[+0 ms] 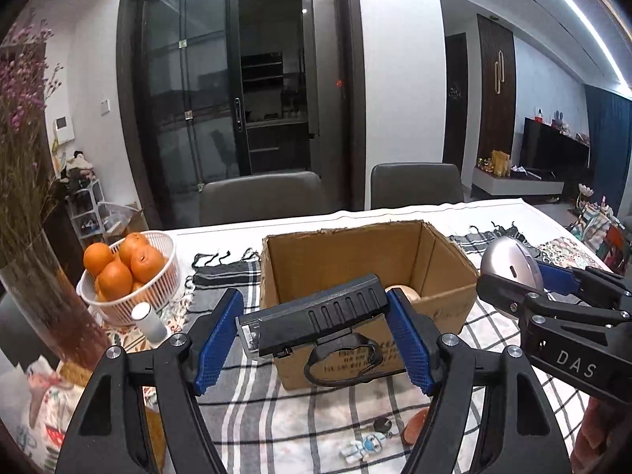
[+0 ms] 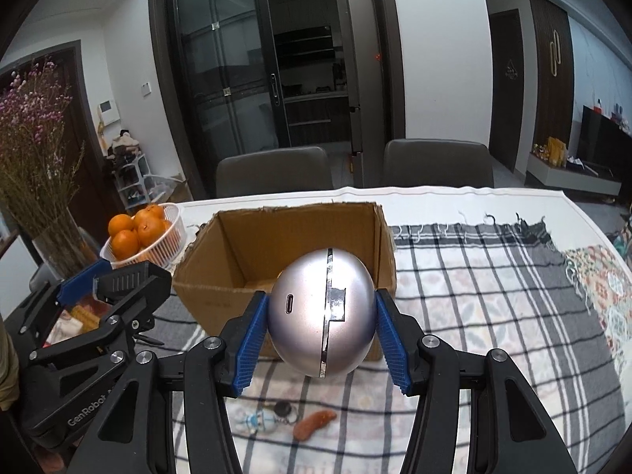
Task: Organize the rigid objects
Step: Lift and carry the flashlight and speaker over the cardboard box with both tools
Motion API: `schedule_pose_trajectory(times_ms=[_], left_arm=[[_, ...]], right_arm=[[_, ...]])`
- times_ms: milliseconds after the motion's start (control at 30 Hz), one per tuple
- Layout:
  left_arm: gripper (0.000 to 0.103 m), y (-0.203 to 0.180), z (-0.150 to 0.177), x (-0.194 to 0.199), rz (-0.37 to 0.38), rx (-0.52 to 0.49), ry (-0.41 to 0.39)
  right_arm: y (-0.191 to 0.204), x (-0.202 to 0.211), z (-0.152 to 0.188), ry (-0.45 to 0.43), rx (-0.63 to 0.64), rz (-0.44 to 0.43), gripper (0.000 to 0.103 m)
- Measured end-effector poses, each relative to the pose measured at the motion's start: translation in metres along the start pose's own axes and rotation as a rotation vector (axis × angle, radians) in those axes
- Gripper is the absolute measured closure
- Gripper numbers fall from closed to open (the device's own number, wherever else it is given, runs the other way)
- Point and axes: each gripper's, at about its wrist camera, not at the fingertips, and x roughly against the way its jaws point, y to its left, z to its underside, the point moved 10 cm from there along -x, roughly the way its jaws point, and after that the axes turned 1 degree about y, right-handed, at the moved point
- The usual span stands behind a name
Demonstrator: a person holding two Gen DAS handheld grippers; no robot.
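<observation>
My left gripper (image 1: 316,331) is shut on a black stapler (image 1: 316,316) and holds it just in front of an open cardboard box (image 1: 446,276) on the checked cloth. A beige round object (image 1: 405,291) lies inside the box. My right gripper (image 2: 320,328) is shut on a silver egg-shaped device (image 2: 316,316) with a charging port, held above the cloth at the box's (image 2: 300,233) near wall. In the left wrist view the silver device (image 1: 509,264) and the right gripper show at the right of the box.
A white basket of oranges (image 1: 122,268) and a glass vase of dried flowers (image 1: 35,260) stand left of the box, with a small white cylinder (image 1: 148,322) beside them. A small figurine keychain (image 2: 260,418) and an orange-brown piece (image 2: 314,422) lie on the cloth near me. Two chairs stand behind the table.
</observation>
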Motion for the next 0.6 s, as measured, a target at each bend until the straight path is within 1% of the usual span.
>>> schedule_pose_trajectory(times_ms=[200,400,600], left_arm=[[0.030,0.001,-0.009,-0.019,0.027,-0.010,0.047],[0.030,0.004,-0.019,-0.039,0.019,-0.033,0.080],[0.030,0.005,-0.021,-0.065,0.015,-0.051,0.132]], right_arm=[[0.000,-0.015,-0.017,0.015,0.013,0.002,0.049],[0.000,-0.034,-0.032,0.049,0.022,-0.007,0.049],[-0.005,-0.059,-0.037,0.095,0.026,-0.008,0.049]])
